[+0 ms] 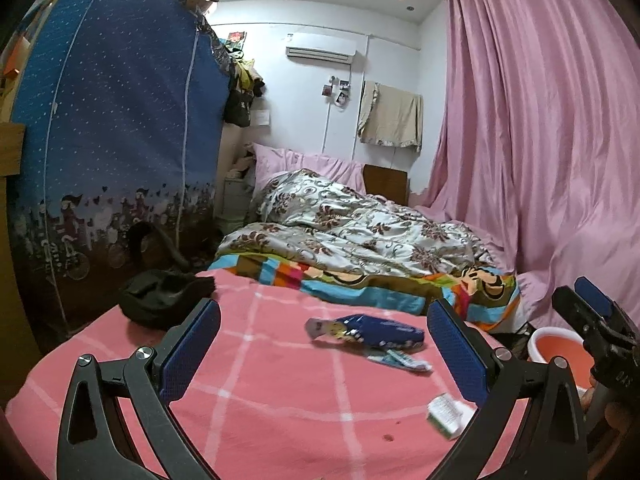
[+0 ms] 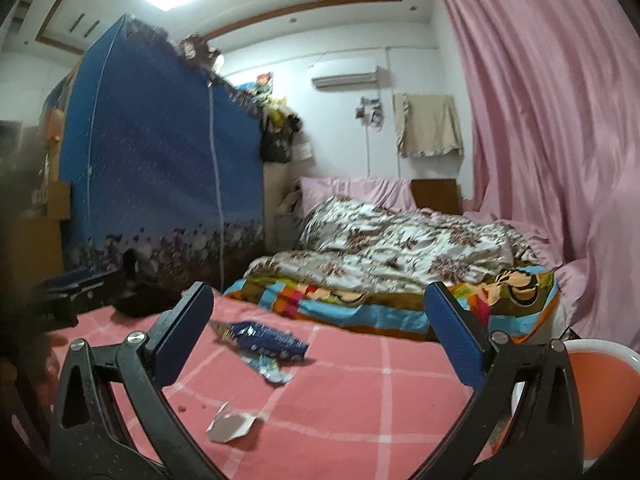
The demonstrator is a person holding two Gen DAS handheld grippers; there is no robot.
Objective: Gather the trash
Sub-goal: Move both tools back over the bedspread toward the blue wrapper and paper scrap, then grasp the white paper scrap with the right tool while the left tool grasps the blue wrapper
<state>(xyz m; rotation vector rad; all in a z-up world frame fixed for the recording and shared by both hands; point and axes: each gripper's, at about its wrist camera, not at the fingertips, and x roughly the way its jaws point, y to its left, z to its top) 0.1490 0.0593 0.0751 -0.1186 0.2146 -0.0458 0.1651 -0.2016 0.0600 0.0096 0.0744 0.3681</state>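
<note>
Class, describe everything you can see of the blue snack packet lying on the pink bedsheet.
The blue snack packet is a crinkled, glossy foil-like bag, dark blue with pale print and a lighter, torn-looking end. It lies flat on its side on the pink checked bedsheet, ahead of both open tools, neither touching it. A smaller crumpled pale green wrapper lies against its near edge. Its contents cannot be seen.

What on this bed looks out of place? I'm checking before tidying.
Three bits of litter on the pink sheet: a crumpled blue snack bag, a small torn wrapper beside it, and a flattened little carton nearer.
</note>
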